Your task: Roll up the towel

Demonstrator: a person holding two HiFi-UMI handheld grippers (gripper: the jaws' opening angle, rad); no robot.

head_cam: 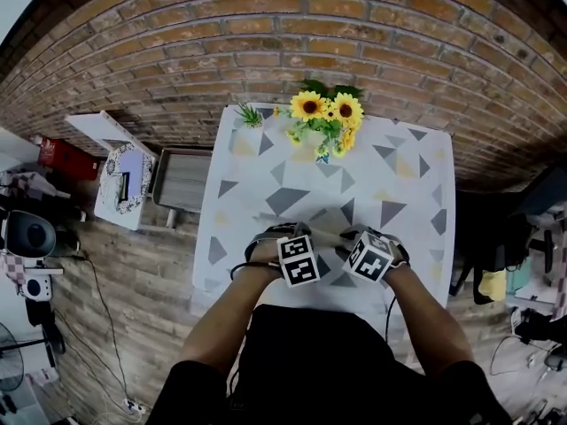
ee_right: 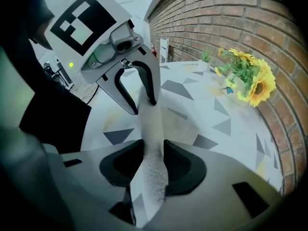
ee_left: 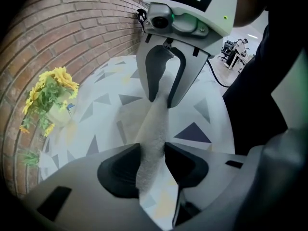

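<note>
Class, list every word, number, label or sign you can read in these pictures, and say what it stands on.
None can be read.
The left cube and right cube bear only black-and-white square markers, no letters.
Any print on the red box is too small to read.

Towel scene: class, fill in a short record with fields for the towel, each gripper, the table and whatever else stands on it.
towel: pale terry towel, bunched into a narrow strip that runs from one gripper to the other over the table
left gripper: jaws closed on one end of the towel
right gripper: jaws closed on the other end
table: white top with grey and yellow triangles
other items: bunch of yellow sunflowers and small green plant, both at the far edge by the brick wall
</note>
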